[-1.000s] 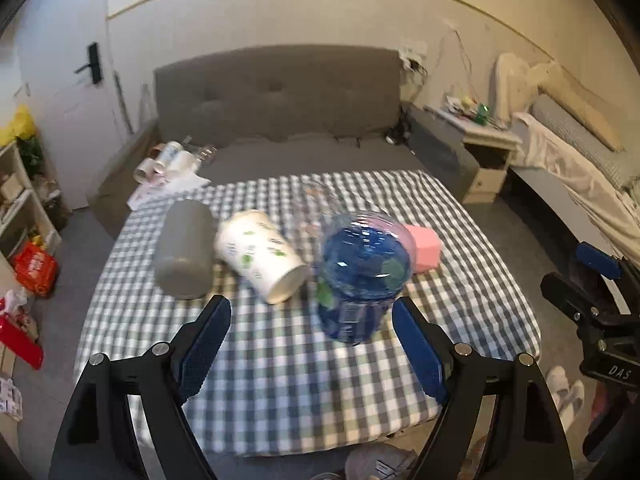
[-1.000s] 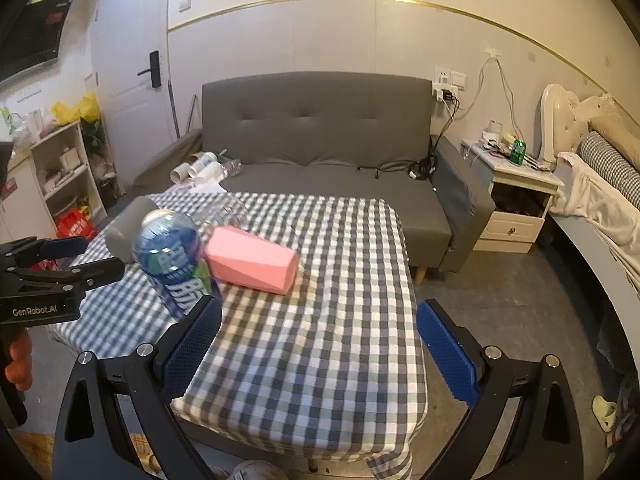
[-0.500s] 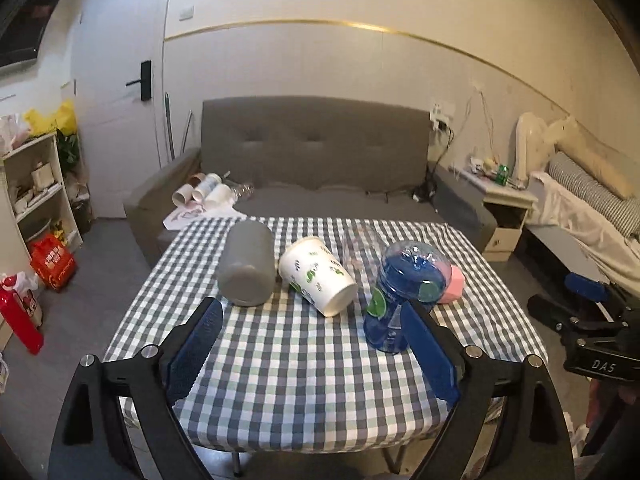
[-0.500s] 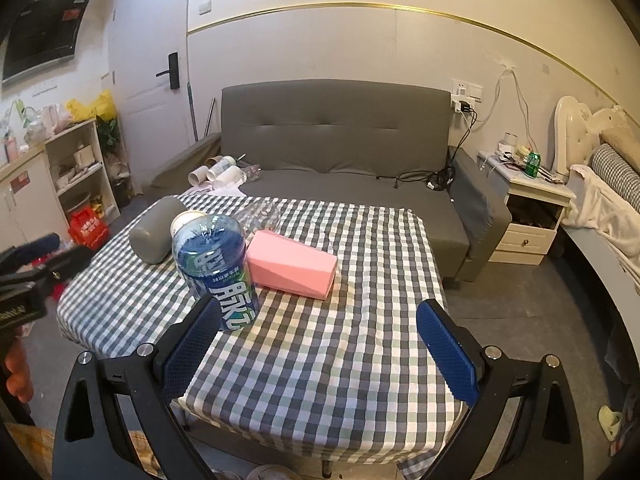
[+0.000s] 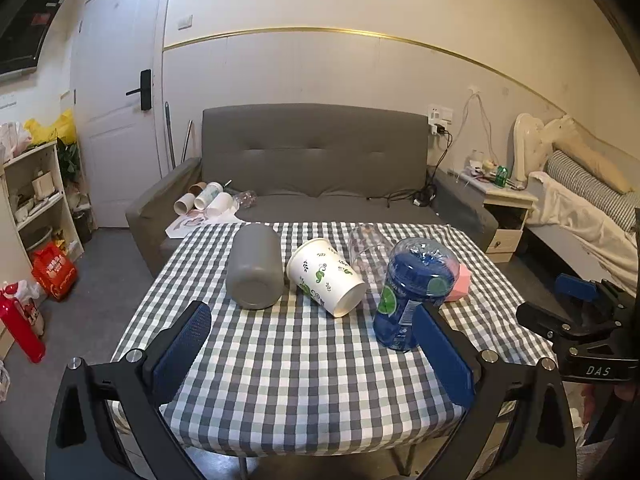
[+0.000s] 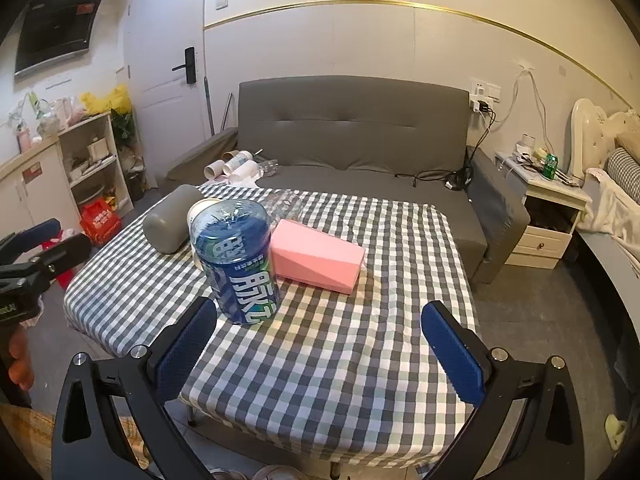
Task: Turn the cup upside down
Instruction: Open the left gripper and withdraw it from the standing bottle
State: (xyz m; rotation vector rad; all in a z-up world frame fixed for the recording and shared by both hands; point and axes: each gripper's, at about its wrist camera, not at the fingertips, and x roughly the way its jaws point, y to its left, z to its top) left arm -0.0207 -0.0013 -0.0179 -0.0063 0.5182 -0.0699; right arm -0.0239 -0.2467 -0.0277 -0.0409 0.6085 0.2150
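On the checked tablecloth (image 5: 304, 376) lie a grey cup (image 5: 254, 266) and a white paper cup with green leaves (image 5: 325, 276), both on their sides. A clear glass (image 5: 366, 246) lies behind them. A blue cut bottle (image 5: 414, 294) stands with its base up, and a pink cup (image 6: 318, 256) lies on its side beside it. My left gripper (image 5: 310, 316) is open above the table's near edge, short of all the cups. My right gripper (image 6: 320, 308) is open too, with the blue bottle (image 6: 236, 264) just ahead of its left finger.
A grey sofa (image 5: 316, 168) with paper cups (image 5: 204, 202) on its seat stands behind the table. A nightstand (image 5: 504, 208) and a bed (image 5: 592, 208) are on the right, shelves (image 5: 36, 196) and a door (image 5: 116, 120) on the left. The other gripper (image 5: 580, 316) hovers at the table's right side.
Both grippers have drawn back from the table and levelled out, so the cups look farther off. Nothing on the table has moved. Both stay open.
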